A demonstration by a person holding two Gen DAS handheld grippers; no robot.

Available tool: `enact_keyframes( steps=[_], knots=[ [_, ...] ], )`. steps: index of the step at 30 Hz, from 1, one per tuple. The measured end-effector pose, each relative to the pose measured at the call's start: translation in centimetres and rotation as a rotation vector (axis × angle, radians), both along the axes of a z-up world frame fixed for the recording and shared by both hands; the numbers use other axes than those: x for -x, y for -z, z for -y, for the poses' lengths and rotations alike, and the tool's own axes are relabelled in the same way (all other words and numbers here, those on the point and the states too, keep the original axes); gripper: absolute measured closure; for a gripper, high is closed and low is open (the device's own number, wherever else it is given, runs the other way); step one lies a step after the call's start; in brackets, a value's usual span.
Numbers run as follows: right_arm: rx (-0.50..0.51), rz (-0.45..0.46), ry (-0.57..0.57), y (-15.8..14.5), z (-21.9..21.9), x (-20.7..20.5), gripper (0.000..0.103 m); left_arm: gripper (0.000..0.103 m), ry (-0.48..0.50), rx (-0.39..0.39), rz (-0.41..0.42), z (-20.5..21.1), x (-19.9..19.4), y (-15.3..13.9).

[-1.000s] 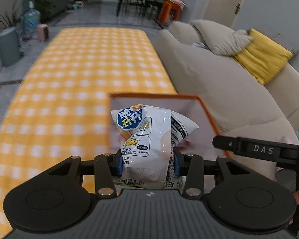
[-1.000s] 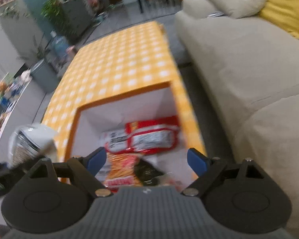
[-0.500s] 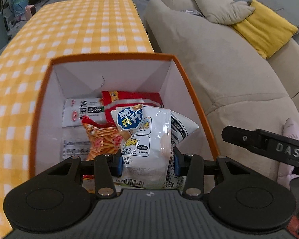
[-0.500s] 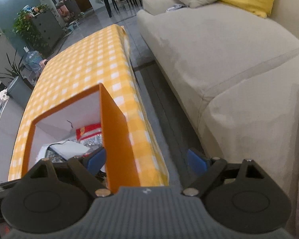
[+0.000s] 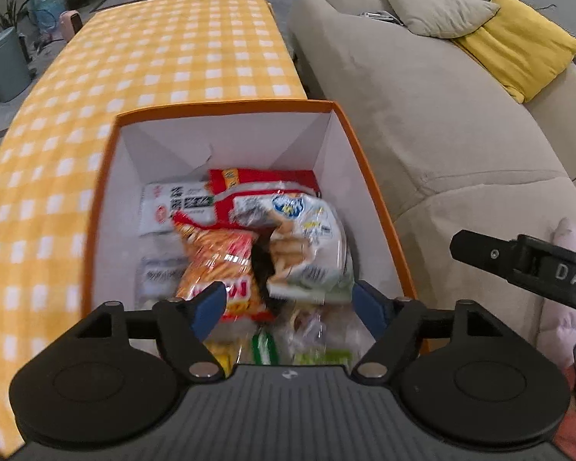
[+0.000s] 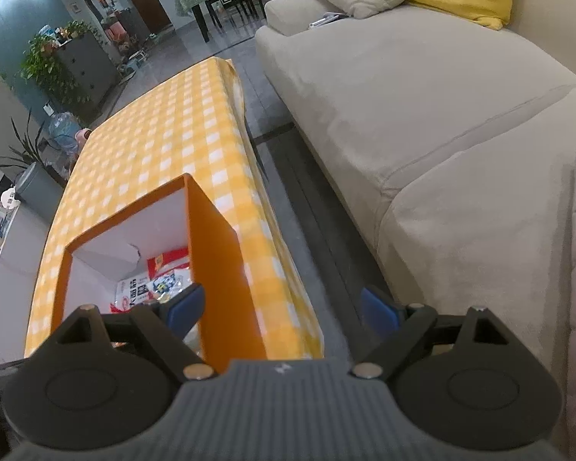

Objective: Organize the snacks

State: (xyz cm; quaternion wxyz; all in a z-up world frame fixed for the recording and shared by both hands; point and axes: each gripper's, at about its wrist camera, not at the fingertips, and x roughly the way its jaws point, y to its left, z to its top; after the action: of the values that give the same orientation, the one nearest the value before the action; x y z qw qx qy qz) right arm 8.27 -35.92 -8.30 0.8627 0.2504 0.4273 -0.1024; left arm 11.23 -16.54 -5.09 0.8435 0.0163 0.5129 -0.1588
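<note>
An orange box [image 5: 368, 176] with white inner walls stands on the yellow checked table [image 5: 153, 61] and holds several snack packets. A white and blue snack bag [image 5: 307, 242] lies in it on top of an orange packet [image 5: 219, 265] and a red packet [image 5: 257, 180]. My left gripper [image 5: 290, 303] is open and empty just above the box's near end. My right gripper [image 6: 282, 305] is open and empty at the box's right wall [image 6: 215, 261], over the table edge. The right gripper's body [image 5: 518, 265] shows at the right of the left wrist view.
A beige sofa [image 6: 422, 88] with a yellow cushion [image 5: 518, 50] and a grey cushion [image 5: 434, 11] runs along the right of the table, with a narrow floor gap [image 6: 307, 199] between. A bin [image 5: 4, 65], a water bottle and plants stand at the far left.
My left gripper has opened and let go of the white and blue snack bag, which now lies in the box. The right gripper has shifted slightly along the box's right wall.
</note>
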Motion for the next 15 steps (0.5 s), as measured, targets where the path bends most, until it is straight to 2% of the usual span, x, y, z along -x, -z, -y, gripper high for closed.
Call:
enact_keyframes(
  steps=[3, 5, 9, 12, 15],
  knots=[
    [0.02, -0.008, -0.019, -1.1, -0.7, 1.1, 0.017, 0.012, 0.003, -0.003, 0.024, -1.0, 1.8, -1.5],
    [0.034, -0.015, -0.001, -1.8, -1.2, 2.2, 0.009, 0.012, 0.006, -0.034, 0.052, -1.6, 3.3, -2.4],
    [0.068, -0.071, -0.011, -2.0, -3.0, 5.1, 0.008, 0.011, -0.005, -0.089, 0.087, -2.5, 5.7, -4.0],
    [0.159, -0.137, -0.048, -1.6, -5.4, 7.1, 0.008, 0.011, -0.006, -0.076, 0.079, -3.2, 7.2, -4.8],
    [0.167, -0.168, -0.112, -1.4, -7.4, 8.8, 0.008, 0.011, -0.02, -0.069, 0.085, -3.7, 8.7, -5.3]
  ],
)
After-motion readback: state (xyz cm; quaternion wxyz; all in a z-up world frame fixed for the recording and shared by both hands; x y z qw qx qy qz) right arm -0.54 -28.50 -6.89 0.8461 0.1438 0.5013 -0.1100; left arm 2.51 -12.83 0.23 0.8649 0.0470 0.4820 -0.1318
